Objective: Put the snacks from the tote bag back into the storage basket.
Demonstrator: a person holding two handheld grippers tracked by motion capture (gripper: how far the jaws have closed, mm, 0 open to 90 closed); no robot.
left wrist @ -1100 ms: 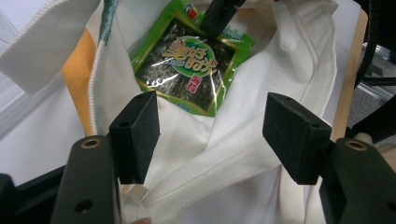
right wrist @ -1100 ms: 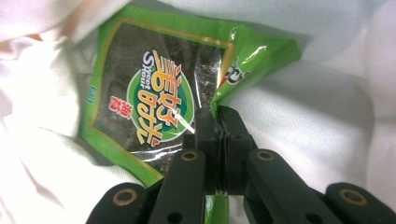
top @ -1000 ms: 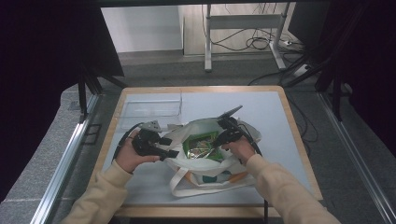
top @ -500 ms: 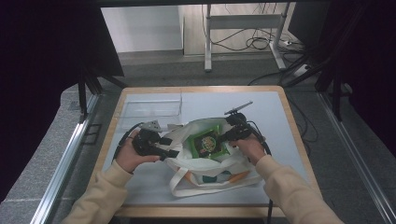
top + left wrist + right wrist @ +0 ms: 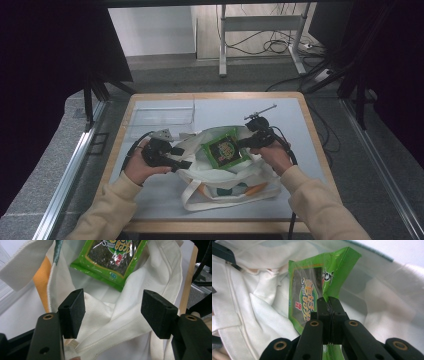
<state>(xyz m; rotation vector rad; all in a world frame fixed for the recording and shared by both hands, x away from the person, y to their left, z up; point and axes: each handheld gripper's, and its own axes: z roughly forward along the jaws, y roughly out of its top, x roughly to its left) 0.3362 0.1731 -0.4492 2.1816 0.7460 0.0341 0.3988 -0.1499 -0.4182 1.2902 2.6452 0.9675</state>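
Observation:
A white tote bag (image 5: 215,181) lies crumpled mid-table, its mouth facing away from the person. A green seaweed snack packet (image 5: 225,150) sits over that mouth. My right gripper (image 5: 246,145) is shut on the packet's edge; in the right gripper view its jaws (image 5: 328,302) pinch a corner of the packet (image 5: 312,295) above the bag's folds (image 5: 257,305). My left gripper (image 5: 183,163) is at the bag's left side. In the left gripper view it (image 5: 112,312) stands open, with a ridge of bag fabric (image 5: 112,332) between the pads and the packet (image 5: 112,257) beyond.
A clear plastic box (image 5: 160,117) stands at the back left of the white table top (image 5: 280,112). The bag's handles (image 5: 235,196) trail toward the front edge. An orange patch (image 5: 42,285) shows on the bag. Cables lie on the floor behind.
My right gripper has shifted right and slightly back with the packet, which now shows more fully over the bag's mouth. The left hand has hardly moved.

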